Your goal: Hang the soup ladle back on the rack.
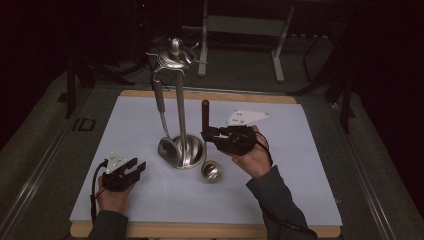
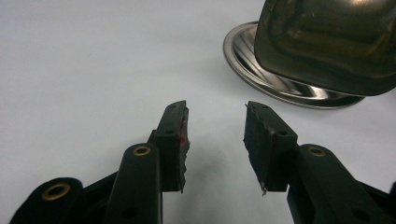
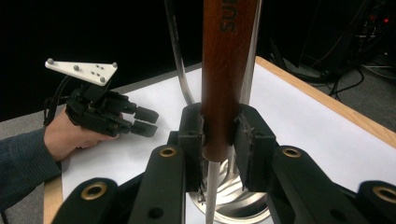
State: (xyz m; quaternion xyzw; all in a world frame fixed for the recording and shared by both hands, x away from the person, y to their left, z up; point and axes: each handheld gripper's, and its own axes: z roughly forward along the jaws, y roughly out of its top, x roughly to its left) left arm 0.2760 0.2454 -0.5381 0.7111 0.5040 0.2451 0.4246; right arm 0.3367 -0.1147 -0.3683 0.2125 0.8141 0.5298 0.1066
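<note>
High view: right gripper (image 1: 209, 135) clamped on the wooden handle of a ladle (image 1: 205, 116), upright at 3 o'clock of the utensil stand (image 1: 181, 100); left gripper (image 1: 134, 167) half-open, empty; judgement: keep the handle vertical while hooking.

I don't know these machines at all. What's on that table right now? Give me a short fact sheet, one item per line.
Table: white sheet on a wooden top
Stand: tall steel utensil stand with a round base
Hanging: one ladle on the stand
Right gripper: shut on a wooden-handled ladle, held upright, its bowl by the stand's base
Left gripper: open, holding nothing, close to the stand's base
</note>
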